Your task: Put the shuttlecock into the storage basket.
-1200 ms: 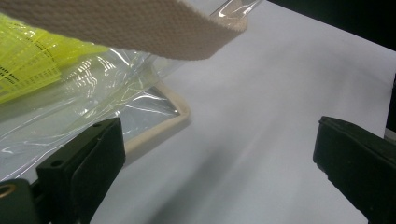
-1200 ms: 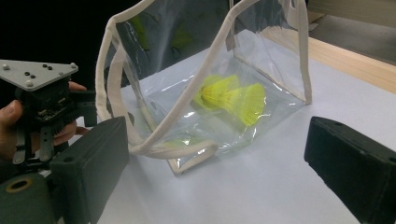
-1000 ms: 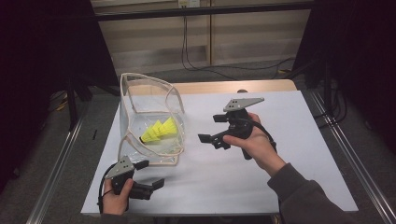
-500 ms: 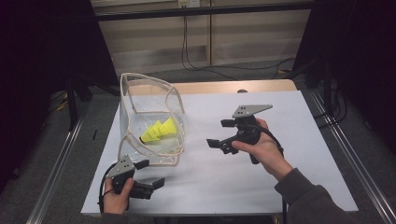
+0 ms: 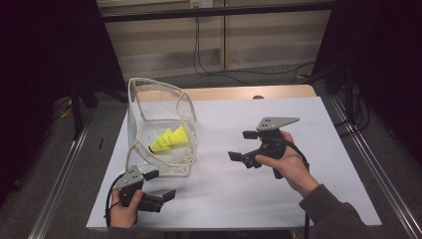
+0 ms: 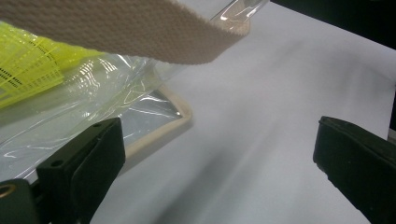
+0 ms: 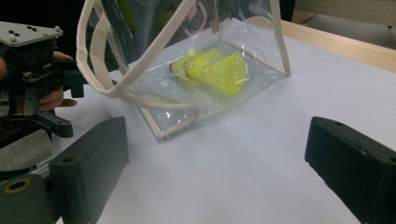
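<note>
A clear plastic bag with beige trim and handles stands on the left of the white table. Yellow shuttlecocks lie inside it. My left gripper rests open near the front edge, just in front of the bag's front corner. In the left gripper view a beige handle crosses the top, with a yellow shuttlecock behind the plastic. My right gripper is open, right of the bag, and apart from it. The right gripper view faces the bag, the shuttlecocks and the left gripper.
A wooden strip runs along the table's far edge. Metal rails flank both sides, and cables hang behind the table. White surface lies bare between the bag and my right gripper.
My right gripper has drawn back to the right and slightly nearer the person, away from the bag. The left gripper has barely moved.
</note>
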{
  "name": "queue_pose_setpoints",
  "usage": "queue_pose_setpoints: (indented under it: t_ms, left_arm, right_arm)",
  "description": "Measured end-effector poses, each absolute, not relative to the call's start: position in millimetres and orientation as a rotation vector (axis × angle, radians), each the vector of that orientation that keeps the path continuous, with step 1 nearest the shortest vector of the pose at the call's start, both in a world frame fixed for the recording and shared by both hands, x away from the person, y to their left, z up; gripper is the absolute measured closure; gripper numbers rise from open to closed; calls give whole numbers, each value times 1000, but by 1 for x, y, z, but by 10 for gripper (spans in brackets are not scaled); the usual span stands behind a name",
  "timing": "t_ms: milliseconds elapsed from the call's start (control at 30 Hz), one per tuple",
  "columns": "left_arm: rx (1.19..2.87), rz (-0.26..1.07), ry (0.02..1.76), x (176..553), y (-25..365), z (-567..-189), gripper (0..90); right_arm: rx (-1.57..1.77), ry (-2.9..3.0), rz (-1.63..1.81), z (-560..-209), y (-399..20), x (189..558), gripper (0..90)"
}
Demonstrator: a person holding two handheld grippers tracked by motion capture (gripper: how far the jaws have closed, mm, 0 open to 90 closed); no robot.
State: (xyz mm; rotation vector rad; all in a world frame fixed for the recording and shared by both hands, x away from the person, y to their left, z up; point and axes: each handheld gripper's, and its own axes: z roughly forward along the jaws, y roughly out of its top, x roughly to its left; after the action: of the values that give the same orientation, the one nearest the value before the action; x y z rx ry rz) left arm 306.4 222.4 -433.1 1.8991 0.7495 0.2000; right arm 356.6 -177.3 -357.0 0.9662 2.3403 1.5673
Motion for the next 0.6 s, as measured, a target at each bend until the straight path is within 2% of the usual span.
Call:
queue_pose_setpoints:
  t_ms: [600]
  left_arm:
    - [1894, 193, 752, 308, 220, -434, 23]
  right_arm:
    - [996, 2321, 1566, -381, -201, 344, 62]
